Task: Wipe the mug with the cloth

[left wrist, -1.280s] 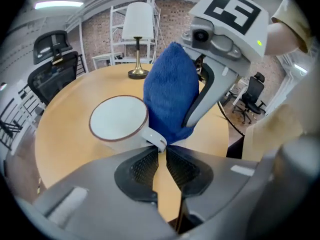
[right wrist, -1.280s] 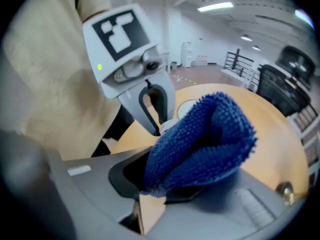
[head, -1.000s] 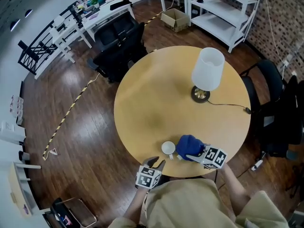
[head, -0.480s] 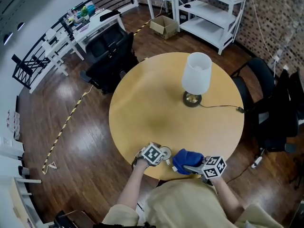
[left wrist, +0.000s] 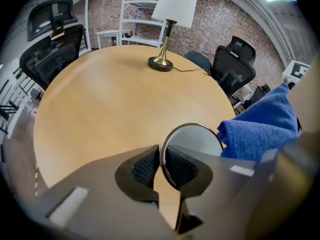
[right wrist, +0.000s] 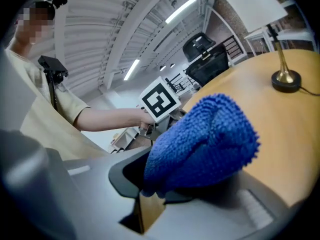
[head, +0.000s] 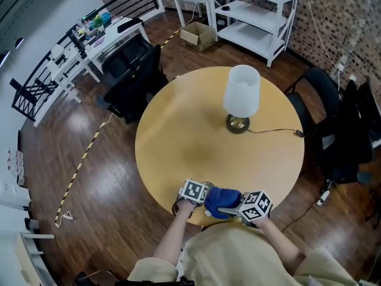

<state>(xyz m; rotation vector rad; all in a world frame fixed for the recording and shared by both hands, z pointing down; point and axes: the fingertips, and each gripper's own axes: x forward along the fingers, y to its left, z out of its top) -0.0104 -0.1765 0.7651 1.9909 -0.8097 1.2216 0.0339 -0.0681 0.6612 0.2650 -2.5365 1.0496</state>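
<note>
The white mug [left wrist: 196, 142] stands near the front edge of the round table [head: 196, 142]. My left gripper [left wrist: 162, 166] comes down on it from above; its jaws have just been closing and now pinch the mug's rim. In the head view its marker cube hides most of the mug [head: 206, 186]. My right gripper [right wrist: 150, 184] is shut on a bunched blue cloth [right wrist: 205, 139]. The cloth [head: 222, 200] sits right beside the mug on its right, and the blue cloth [left wrist: 260, 129] fills that side of the left gripper view. Whether cloth and mug touch I cannot tell.
A lamp [head: 240, 94] with a white shade and brass base stands at the table's far right, its cord trailing right. Black office chairs [head: 134, 70] and white shelving [head: 256, 16] surround the table. The person's torso is against the near edge.
The left gripper came from below the table's edge onto the mug and closed on its rim. The right gripper carried the cloth left, up beside the mug.
</note>
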